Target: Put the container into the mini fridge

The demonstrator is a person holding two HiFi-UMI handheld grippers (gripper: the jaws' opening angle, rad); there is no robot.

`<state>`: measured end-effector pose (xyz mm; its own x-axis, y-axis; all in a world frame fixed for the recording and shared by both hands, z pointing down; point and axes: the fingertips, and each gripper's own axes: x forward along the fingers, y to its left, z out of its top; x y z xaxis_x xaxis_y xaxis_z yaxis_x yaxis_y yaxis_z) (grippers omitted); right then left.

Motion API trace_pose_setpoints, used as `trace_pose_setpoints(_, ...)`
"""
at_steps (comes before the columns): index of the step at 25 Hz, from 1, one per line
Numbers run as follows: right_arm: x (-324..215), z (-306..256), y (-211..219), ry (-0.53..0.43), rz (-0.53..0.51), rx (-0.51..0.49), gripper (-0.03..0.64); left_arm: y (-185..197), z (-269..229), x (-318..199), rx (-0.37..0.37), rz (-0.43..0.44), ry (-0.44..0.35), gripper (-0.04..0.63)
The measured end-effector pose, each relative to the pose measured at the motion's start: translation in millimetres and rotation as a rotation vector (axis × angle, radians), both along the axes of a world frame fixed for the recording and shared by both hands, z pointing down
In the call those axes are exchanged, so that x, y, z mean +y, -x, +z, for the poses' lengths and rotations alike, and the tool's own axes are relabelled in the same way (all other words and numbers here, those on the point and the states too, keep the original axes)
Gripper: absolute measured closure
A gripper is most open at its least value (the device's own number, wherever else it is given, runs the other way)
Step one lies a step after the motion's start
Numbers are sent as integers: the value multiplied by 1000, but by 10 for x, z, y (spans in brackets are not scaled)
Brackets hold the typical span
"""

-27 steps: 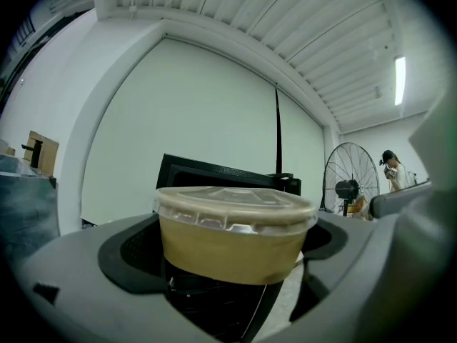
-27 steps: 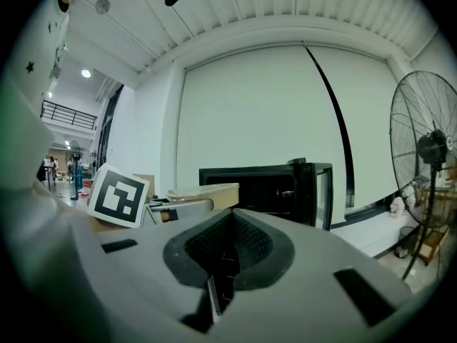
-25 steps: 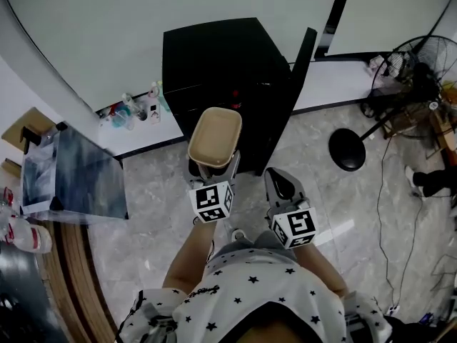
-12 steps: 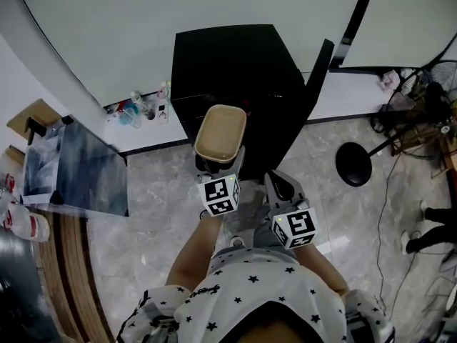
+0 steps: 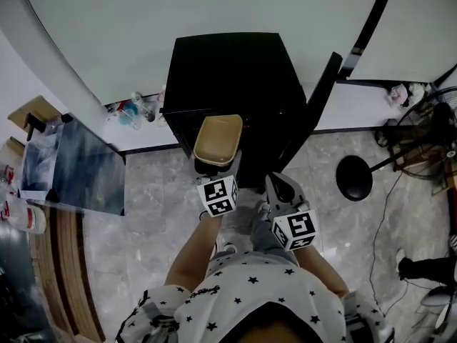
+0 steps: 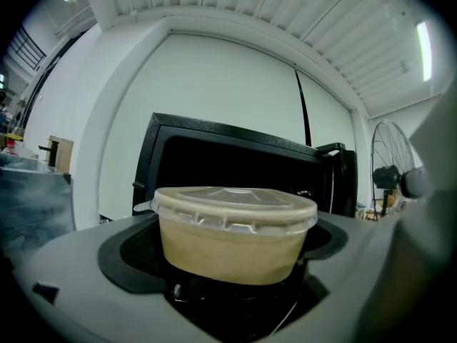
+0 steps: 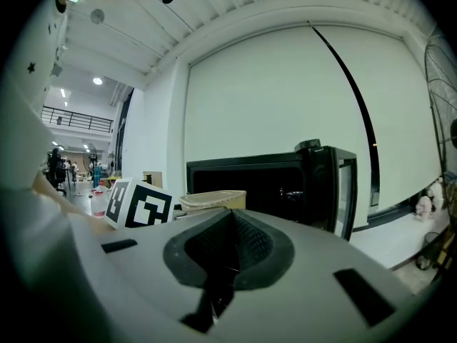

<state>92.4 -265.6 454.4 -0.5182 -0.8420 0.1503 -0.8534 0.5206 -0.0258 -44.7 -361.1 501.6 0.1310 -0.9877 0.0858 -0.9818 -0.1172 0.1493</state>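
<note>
Against the white wall, centre of the head view:

1. Mini fridge (image 5: 228, 70): black, box-shaped, standing on a grey tiled floor. Its door (image 5: 318, 102) is swung open on the fridge's right side, and the interior is dark.
2. Container (image 5: 218, 140): tan tub with a clear lid, upright and level, at the fridge's open front. Whether it has crossed the threshold cannot be told. In the left gripper view the fridge's opening fills the background behind it.
3. Left gripper (image 5: 216, 168): directly before the fridge's opening, jaws closed against the lower wall of the container and carrying it.
4. Right gripper (image 5: 280, 186): before the fridge and beside the left gripper, toward the door side. Jaws are pressed together with nothing between them.
5. Fan stand (image 5: 354, 178): round black base on the floor, right of the fridge and beyond the door.
6. Bottles (image 5: 132, 109): small cluster at the wall, just left of the fridge.
7. Table (image 5: 71, 166): grey top, well left of the fridge.
</note>
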Motion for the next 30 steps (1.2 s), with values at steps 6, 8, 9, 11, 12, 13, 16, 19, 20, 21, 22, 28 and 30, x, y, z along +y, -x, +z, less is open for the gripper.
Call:
trace_pose_setpoints(6, -223, 21, -86, 3, -15, -3, 623, -1, 102, -228, -9, -40, 25, 41)
trace_pose_setpoints(8, -280, 30, -111, 4, -17, -2, 623, -13, 127, -286, -17, -46, 27, 41)
trace_pose_setpoints(9, -307, 34, -119, 5, -18, -2, 623, -16, 140, -315, -20, -49, 28, 41)
trace_pose_setpoints(11, -353, 41, -124, 5, -21, -2, 623, -13, 174, -368, -25, -56, 34, 41)
trace_pose_setpoints(12, -373, 48, -125, 5, -23, -2, 623, -8, 194, -392, -25, -61, 38, 41)
trace_pose_setpoints(13, -392, 56, -126, 7, -25, -2, 623, -3, 216, -416, -25, -66, 43, 41)
trace_pose_setpoints(16, -449, 71, -132, 11, -27, -6, 623, 2, 266, -489, -22, -76, 49, 41)
trace_pose_setpoints(19, -510, 88, -140, 14, -27, -11, 623, 0, 297, -574, -34, -83, 35, 41)
trace_pose_setpoints(20, -533, 96, -142, 15, -27, -13, 623, -6, 313, -602, -39, -84, 38, 41)
trace_pose_setpoints(21, -555, 103, -143, 16, -27, -14, 623, -16, 325, -629, -43, -84, 43, 41)
trace_pose_setpoints(22, -575, 108, -145, 18, -27, -16, 623, -29, 331, -653, -47, -83, 49, 41)
trace_pose_setpoints(28, -673, 123, -150, 22, -27, -27, 623, -105, 327, -837, -70, -56, 50, 41)
trace_pose_setpoints(30, -704, 127, -137, 24, -27, -30, 623, -123, 334, -897, -79, -45, 56, 41)
